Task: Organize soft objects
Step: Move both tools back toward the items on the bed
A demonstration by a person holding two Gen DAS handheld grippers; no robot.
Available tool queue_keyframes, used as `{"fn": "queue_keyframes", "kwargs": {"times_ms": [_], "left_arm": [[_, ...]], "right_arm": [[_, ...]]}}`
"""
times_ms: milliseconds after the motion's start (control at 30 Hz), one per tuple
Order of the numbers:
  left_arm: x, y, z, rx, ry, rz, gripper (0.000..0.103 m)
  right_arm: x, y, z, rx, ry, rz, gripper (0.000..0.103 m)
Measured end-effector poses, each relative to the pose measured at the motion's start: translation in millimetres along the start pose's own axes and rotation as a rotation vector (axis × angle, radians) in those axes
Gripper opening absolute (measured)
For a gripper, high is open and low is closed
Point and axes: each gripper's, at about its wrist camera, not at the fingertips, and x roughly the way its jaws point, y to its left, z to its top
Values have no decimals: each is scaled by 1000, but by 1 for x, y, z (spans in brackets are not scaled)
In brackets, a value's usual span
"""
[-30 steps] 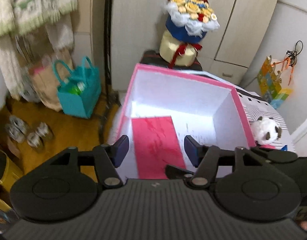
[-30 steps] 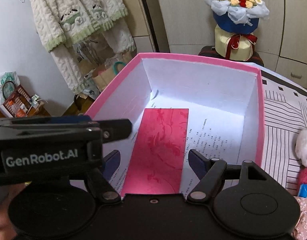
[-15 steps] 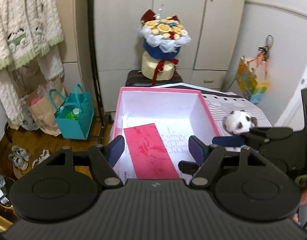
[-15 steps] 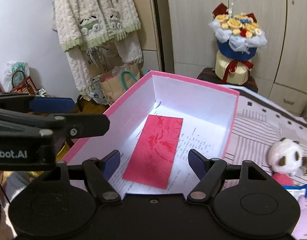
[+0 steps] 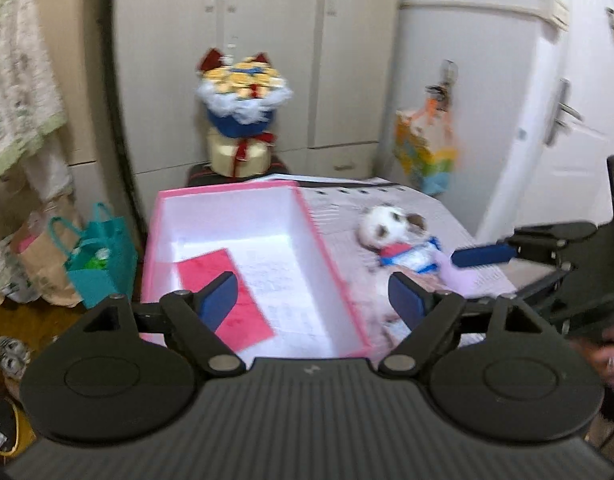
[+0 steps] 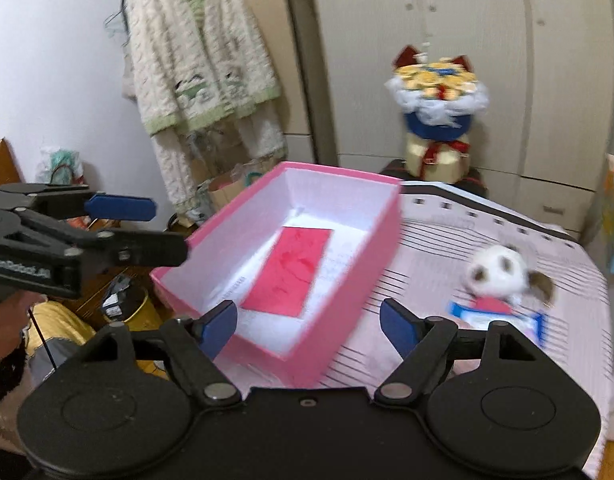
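A pink box (image 5: 327,248) with a white inside stands open on the striped bedcover (image 6: 447,248), and a red envelope (image 5: 223,296) lies flat on its floor. Right of the box lies a white panda plush (image 5: 387,224) beside a blue-and-white packet (image 5: 417,256). My left gripper (image 5: 311,300) hovers above the box's near right corner, its jaws opening with nothing gripped. My right gripper (image 6: 309,326) hangs over the box's near corner (image 6: 307,360), jaws also opening and empty; the plush (image 6: 499,272) lies to its right. Both views are blurred.
A flower bouquet (image 5: 243,116) stands on a dark case behind the box, in front of wardrobe doors (image 5: 267,60). On the floor at left are a teal bag (image 5: 103,264) and a paper bag. Fleece pyjamas (image 6: 199,64) hang on the wall. A white door (image 5: 567,120) is at right.
Both grippers have pulled back and up from the box and swung right, bringing the panda plush and bedcover into view. The left jaws stand clearly wider than before.
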Motion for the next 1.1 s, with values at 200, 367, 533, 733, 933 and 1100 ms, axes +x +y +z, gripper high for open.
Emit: {"fn": "queue_keyframes", "kwargs": {"times_ms": [200,367,533,733,933,1100], "left_arm": [[15,-43,-16,79,38,-71,85],[39,-71,-31,87,96,-116,85],[69,-95,-46,86,145,-134,85],[114,-119,-64,72,188,-71,85],[152,-132,-73,47,182,-7,86],[180,-137,-77,21,187,29,86]], "right_arm": [[-37,-40,-45,28,-20,-97,87],[-39,-63,-84,48,17,-145,88],[-26,-80,-118,20,33,-175,91],[5,-96,-147,-39,52,-199,91],[23,-111,-151,-104,6,-178,91],[42,-119,-143,-241,34,-100,91]]}}
